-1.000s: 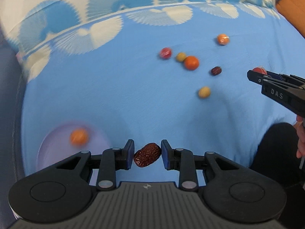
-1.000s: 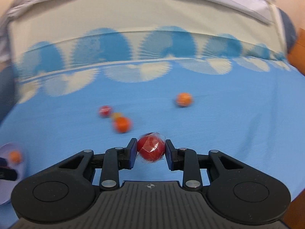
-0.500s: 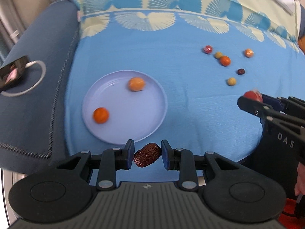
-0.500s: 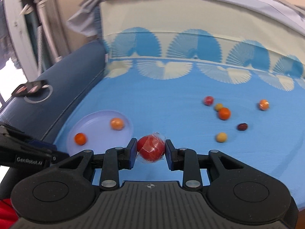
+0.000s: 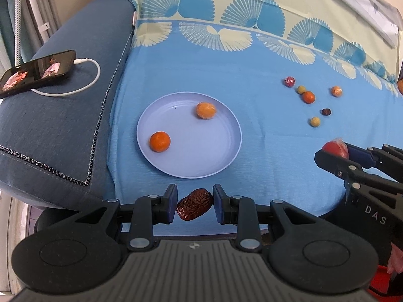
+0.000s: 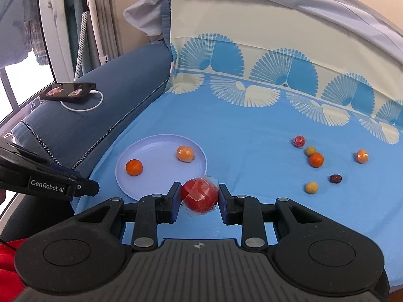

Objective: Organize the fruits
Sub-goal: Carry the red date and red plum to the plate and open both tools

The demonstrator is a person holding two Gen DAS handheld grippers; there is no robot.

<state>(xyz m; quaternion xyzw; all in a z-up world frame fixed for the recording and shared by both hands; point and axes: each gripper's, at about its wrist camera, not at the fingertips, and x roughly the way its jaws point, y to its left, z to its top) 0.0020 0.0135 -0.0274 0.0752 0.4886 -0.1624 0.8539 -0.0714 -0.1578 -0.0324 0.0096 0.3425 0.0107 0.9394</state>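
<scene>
My left gripper [image 5: 194, 204] is shut on a wrinkled dark red date [image 5: 194, 203], just in front of the near rim of a pale blue plate [image 5: 221, 123]. The plate holds two orange fruits [image 5: 160, 141] [image 5: 206, 110]. My right gripper [image 6: 199, 196] is shut on a plastic-wrapped red fruit [image 6: 199, 195], near the plate's right rim [image 6: 201, 154]. It also shows in the left wrist view [image 5: 335, 148]. Several small loose fruits lie on the blue cloth to the right, among them an orange one [image 5: 308, 97] and a dark one [image 5: 326, 111].
A dark blue cushion [image 5: 50, 115] borders the cloth on the left. A phone [image 5: 37, 71] with a white cable lies on it. The patterned bedspread [image 5: 239, 25] rises at the back. The left gripper body shows at the left of the right wrist view [image 6: 50, 181].
Both grippers have swung left and pulled back with their fruits held. The plate, cushion and phone have come into view. The loose fruits now lie to the right.
</scene>
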